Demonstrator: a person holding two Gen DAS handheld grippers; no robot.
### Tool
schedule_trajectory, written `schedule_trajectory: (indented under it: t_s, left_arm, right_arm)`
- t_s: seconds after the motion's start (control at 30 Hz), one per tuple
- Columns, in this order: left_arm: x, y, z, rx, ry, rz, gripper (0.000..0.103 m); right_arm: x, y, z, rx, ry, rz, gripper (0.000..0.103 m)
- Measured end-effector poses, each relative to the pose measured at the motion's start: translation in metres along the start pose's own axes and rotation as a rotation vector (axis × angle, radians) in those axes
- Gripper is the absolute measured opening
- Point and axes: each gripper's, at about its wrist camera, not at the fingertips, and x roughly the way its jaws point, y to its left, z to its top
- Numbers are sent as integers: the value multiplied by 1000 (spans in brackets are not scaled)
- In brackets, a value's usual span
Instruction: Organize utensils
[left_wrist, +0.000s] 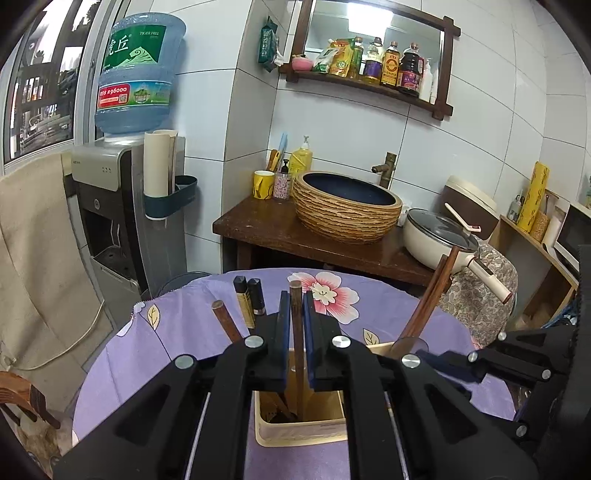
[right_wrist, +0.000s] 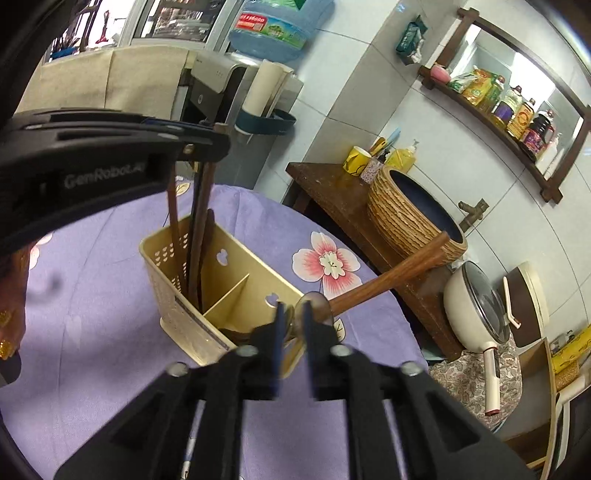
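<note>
A beige plastic utensil holder (right_wrist: 177, 295) with two compartments stands on the purple floral tablecloth (right_wrist: 92, 314). My left gripper (left_wrist: 295, 306) is shut on a dark wooden stick-like utensil (left_wrist: 296, 325) that stands upright in the holder (left_wrist: 303, 428). Several other wooden handles (left_wrist: 225, 321) lean in the same compartment. My right gripper (right_wrist: 293, 314) is shut on a metal spoon with a wooden handle (right_wrist: 388, 275), its bowl at the holder's near compartment, handle tilted up to the right. That spoon also shows in the left wrist view (left_wrist: 424, 306).
A wooden counter (left_wrist: 266, 229) behind the table carries a woven basin (left_wrist: 347, 206), a cream pan with lid (left_wrist: 439, 236), a yellow cup and soap bottles. A water dispenser (left_wrist: 122, 206) stands at left. A shelf of bottles (left_wrist: 376, 66) hangs on the tiled wall.
</note>
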Motion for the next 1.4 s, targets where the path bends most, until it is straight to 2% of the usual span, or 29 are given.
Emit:
schedule_trajectory:
  t_s: [0.03, 0.07, 0.13, 0.17, 0.2, 0.27, 0.3, 0.33, 0.37, 0.4, 0.47, 0.67, 0.73, 0.83, 0.97, 1.07, 1.13, 1.2, 1.4]
  left_arm:
    - [-3, 0, 1, 0, -7, 0, 7]
    - [-8, 1, 2, 4, -17, -2, 8]
    - [-18, 1, 4, 7, -37, -8, 13]
    - [-28, 2, 4, 9, -58, -11, 27]
    - [-39, 5, 3, 4, -85, -11, 51]
    - [-66, 14, -1, -32, -166, 6, 79]
    - [-79, 18, -5, -50, -199, 9, 83]
    - [-92, 22, -10, -68, -227, 13, 86]
    - [-103, 25, -17, -77, -244, 17, 94]
    - [-117, 28, -27, -75, -256, 19, 98]
    - [-138, 28, -50, -52, -280, 41, 98]
    - [-180, 14, -124, 7, -278, 123, 98]
    - [-196, 6, -155, 27, -280, 132, 98]
    - [-208, 2, -199, 11, -226, 107, 98]
    - [-223, 1, -260, 10, -178, 122, 98]
    - [-235, 0, -287, 33, -151, 121, 98]
    - [-242, -4, -296, 66, -166, 145, 98]
    - [-252, -4, -304, 76, -175, 142, 98]
    - [-273, -5, -308, 56, -195, 72, 98]
  right_arm:
    - [-3, -3, -1, 19, -15, -7, 60]
    - [-11, -7, -3, 47, -52, -5, 64]
    - [-25, -13, -6, 80, -106, -2, 64]
    - [-33, -16, -9, 99, -126, -8, 64]
    - [-39, -20, -11, 114, -144, -20, 64]
    - [-57, -24, -23, 145, -195, -57, 71]
    - [-66, -25, -30, 163, -218, -62, 73]
    - [-75, -25, -38, 189, -240, -61, 82]
    - [-85, -26, -48, 229, -266, -58, 92]
    - [-93, -26, -57, 262, -287, -56, 95]
    - [-112, -22, -82, 347, -340, -49, 97]
    - [-141, 20, -147, 458, -386, -22, 97]
    - [-145, 41, -172, 484, -377, -43, 97]
    - [-150, 70, -215, 561, -345, -38, 97]
    - [-159, 103, -274, 640, -289, -17, 97]
    - [-176, 123, -304, 647, -279, -38, 97]
    - [-197, 133, -321, 634, -315, -87, 97]
    - [-211, 135, -326, 642, -340, -87, 97]
    - [-232, 132, -318, 673, -393, -57, 97]
